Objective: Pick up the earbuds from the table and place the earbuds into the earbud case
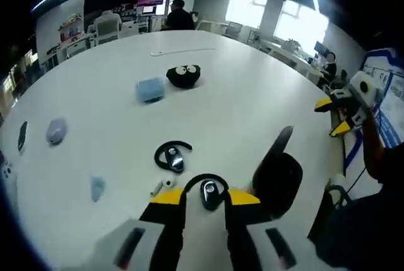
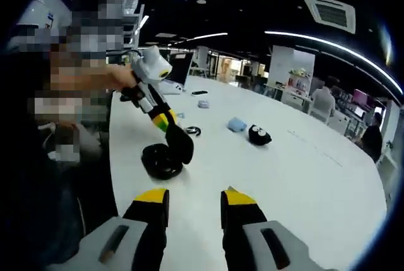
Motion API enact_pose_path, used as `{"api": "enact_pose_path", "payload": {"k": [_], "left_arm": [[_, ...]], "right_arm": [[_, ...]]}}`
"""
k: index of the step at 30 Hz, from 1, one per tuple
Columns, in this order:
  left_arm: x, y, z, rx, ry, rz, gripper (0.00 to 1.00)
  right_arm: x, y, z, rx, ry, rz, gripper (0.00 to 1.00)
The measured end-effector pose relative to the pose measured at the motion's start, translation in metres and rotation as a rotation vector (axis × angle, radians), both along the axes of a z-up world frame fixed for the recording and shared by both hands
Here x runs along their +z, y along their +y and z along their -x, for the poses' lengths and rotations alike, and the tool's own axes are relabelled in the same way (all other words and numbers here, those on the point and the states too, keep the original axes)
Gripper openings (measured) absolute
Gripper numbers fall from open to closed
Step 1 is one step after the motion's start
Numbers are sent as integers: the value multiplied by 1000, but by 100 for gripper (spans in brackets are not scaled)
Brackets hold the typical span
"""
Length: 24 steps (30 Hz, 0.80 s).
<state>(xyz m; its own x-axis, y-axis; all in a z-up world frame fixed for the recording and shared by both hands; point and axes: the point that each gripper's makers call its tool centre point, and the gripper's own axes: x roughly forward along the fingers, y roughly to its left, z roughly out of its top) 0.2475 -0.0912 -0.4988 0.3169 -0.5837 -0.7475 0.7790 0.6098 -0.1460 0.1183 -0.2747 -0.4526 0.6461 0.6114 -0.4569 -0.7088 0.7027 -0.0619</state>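
Observation:
A black ear-hook earbud [image 1: 209, 191] sits between the yellow-tipped jaws of my left gripper [image 1: 205, 198], which is shut on it just left of the open black earbud case [image 1: 278, 181]. The case lid [image 1: 281, 141] stands up. A second earbud [image 1: 172, 156] lies on the white table [image 1: 240, 100] a little farther out. In the right gripper view, the left gripper [image 2: 165, 121] hangs over the case [image 2: 161, 161], and the second earbud [image 2: 192, 131] lies behind it. My right gripper [image 2: 194, 201] is open over bare table, also visible at the table's right edge [image 1: 338, 116].
A black plush with eyes [image 1: 184, 76] and a blue pouch [image 1: 150, 90] lie mid-table. A pale lilac thing [image 1: 56, 131], a dark thing [image 1: 22, 136], a small light-blue bit [image 1: 97, 187] and a small white piece [image 1: 158, 187] lie left. People sit at the far side.

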Motion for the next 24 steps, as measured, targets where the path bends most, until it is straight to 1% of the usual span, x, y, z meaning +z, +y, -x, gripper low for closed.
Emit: {"api": "enact_pose_path", "payload": {"k": [1, 5, 9, 12, 19, 24], "left_arm": [[0, -1, 0, -4, 8, -10, 25], [-1, -7, -1, -1, 43, -17, 24], [-7, -7, 0, 8, 70, -43, 22], [-10, -9, 0, 14, 83, -53, 21], [-15, -12, -1, 20, 85, -92, 17], [-16, -12, 0, 12, 75, -118, 16]], "right_arm": [[-1, -2, 4, -9, 2, -6, 31], [-6, -14, 15, -49, 11, -10, 31], [-8, -26, 24, -91, 12, -20, 31], [-10, -30, 29, -107, 14, -27, 31], [-15, -34, 36, -132, 22, -50, 31], [-16, -35, 38, -139, 20, -44, 31]]}}
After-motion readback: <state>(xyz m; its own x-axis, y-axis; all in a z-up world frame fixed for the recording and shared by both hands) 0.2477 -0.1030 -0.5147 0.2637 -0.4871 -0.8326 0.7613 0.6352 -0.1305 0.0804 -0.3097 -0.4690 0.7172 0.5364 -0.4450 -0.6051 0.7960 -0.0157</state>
